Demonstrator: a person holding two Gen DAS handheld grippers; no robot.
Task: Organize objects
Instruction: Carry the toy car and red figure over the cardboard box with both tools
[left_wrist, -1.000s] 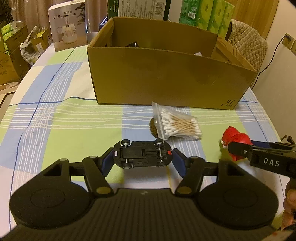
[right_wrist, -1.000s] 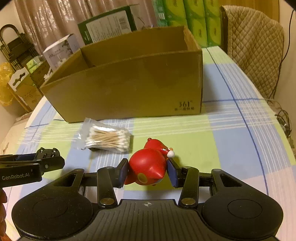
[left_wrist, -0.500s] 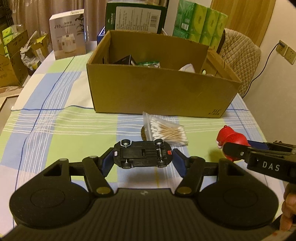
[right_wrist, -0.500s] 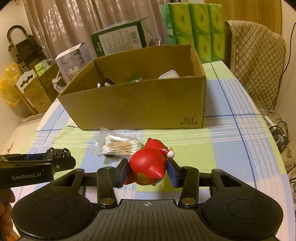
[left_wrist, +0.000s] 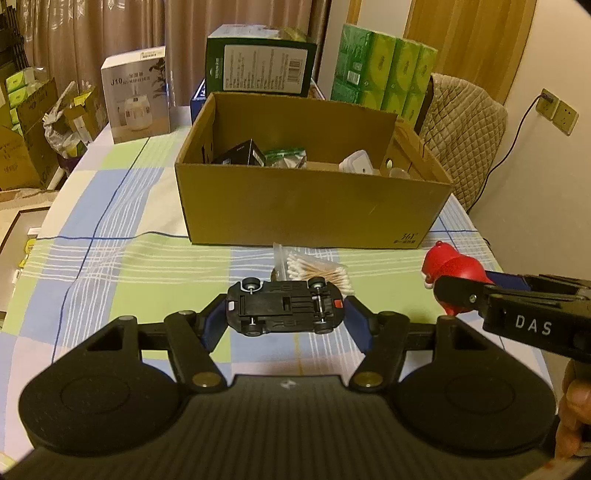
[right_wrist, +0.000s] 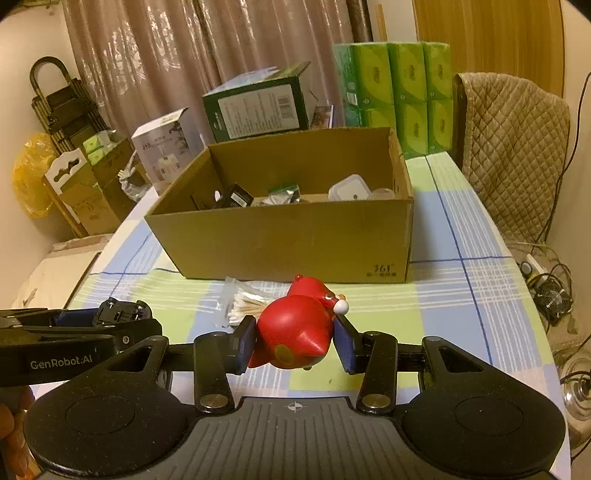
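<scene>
My left gripper (left_wrist: 286, 319) is shut on a black toy car (left_wrist: 284, 306), gripped by its two ends with the underside facing the camera, held above the checked tablecloth. My right gripper (right_wrist: 295, 341) is shut on a red toy figure (right_wrist: 295, 328) with a white knob, also in the air; the red toy figure (left_wrist: 452, 269) shows at the right of the left wrist view. An open cardboard box (left_wrist: 310, 199) stands ahead of both, with several small items inside. A bag of cotton swabs (left_wrist: 314, 269) lies on the cloth in front of the box.
Behind the cardboard box (right_wrist: 288, 236) stand a white humidifier carton (left_wrist: 136, 94), a dark green carton (left_wrist: 258, 68) and green tissue packs (left_wrist: 384, 72). A quilted chair (right_wrist: 513, 147) sits at the table's far right. Cables and a fan lie on the floor at right (right_wrist: 550, 295).
Both grippers have risen with their toys, so the camera now looks down into the box and its contents show. The swab bag and box appear farther below.
</scene>
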